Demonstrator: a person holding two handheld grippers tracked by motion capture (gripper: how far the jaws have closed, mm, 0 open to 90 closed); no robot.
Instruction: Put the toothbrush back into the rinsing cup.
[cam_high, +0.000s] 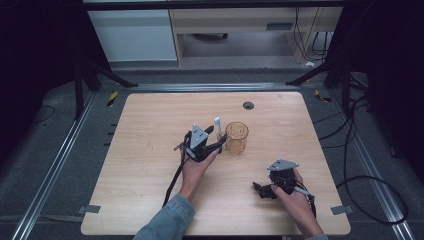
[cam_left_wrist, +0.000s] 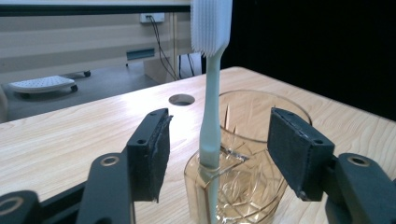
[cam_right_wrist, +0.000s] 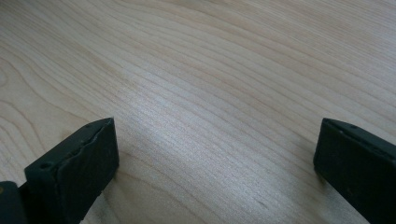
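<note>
- Wooden table (cam_high: 150, 165), light grain, rounded corners; a small round grommet hole (cam_high: 248, 105) sits near its far edge.
- Amber cut-glass tumbler (cam_high: 236, 138) stands upright near the table's middle, just right of the left gripper (cam_high: 220, 142).
- White toothbrush (cam_high: 218, 128) stands in the tumbler, bristle head up, handle leaning against the near-left part of the rim.
- Left gripper view: jaws spread wide, one on each side of the toothbrush (cam_left_wrist: 211, 93) and tumbler (cam_left_wrist: 243, 168); neither pad touches the handle or the glass.
- Left hand (cam_high: 196, 167) holds that gripper from below; denim sleeve (cam_high: 167, 220) at the bottom edge.
- Right gripper (cam_high: 261, 189) is low over the table's near-right part, well apart from the tumbler, pointing left.
- Right gripper view: jaws spread wide, bare wood (cam_right_wrist: 210, 93) between them, nothing held.
</note>
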